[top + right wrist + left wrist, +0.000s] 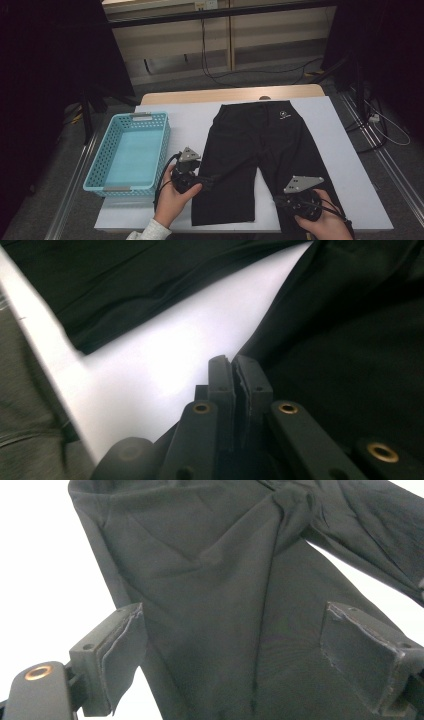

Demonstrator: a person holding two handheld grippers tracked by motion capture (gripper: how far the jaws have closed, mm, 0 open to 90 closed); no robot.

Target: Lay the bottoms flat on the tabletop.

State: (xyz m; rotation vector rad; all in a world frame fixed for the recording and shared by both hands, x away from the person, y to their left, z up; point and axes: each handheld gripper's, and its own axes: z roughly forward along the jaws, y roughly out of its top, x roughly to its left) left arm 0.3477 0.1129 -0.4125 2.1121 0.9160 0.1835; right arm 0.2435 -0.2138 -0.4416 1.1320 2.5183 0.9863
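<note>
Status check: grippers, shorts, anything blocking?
Left gripper open, jaws straddling a leg of the black fabric shorts. Right gripper shut at the other leg's edge; pinch unclear. Turquoise plastic basket alongside, nothing blocking.

Matt black cloth shorts (260, 150) are lying on a smooth white sheet (345, 165) covering the wooden bench (220, 95), beside a glossy turquoise plastic basket (100, 165).

An empty-looking blue basket (131, 152) sits on the white table (345, 165).
</note>
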